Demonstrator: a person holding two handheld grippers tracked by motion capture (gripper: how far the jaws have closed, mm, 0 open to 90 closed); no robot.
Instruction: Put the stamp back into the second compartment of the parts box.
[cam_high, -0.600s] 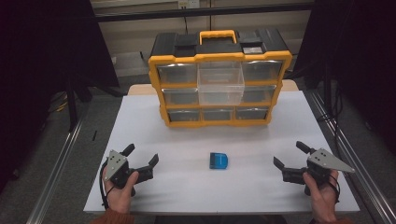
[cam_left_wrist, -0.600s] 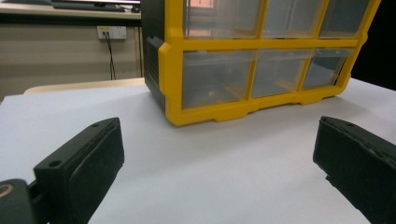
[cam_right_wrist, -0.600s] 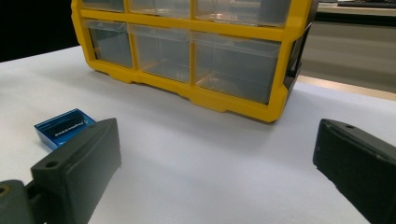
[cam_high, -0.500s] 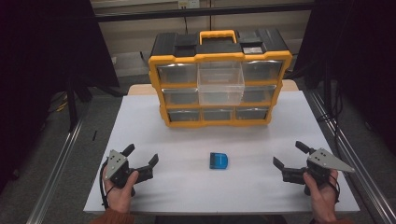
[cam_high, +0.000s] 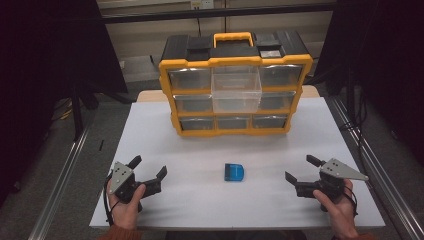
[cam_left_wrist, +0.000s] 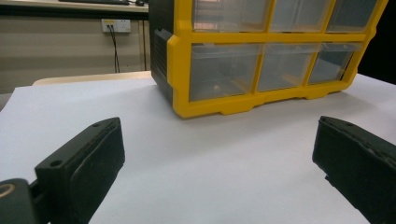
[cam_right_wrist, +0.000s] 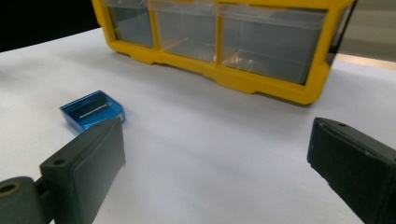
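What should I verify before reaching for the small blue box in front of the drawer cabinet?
1. Right hand-held gripper open, nothing between jaws: ok.
2. Left hand-held gripper open and apart from the box: ok.
3. Blue box lies free on the white table, nothing touching it: ok.
4. Path from right gripper to box unobstructed: ok.
5. Middle top drawer of the yellow cabinet pulled out: ok.
6. Drawer contents: cannot tell.
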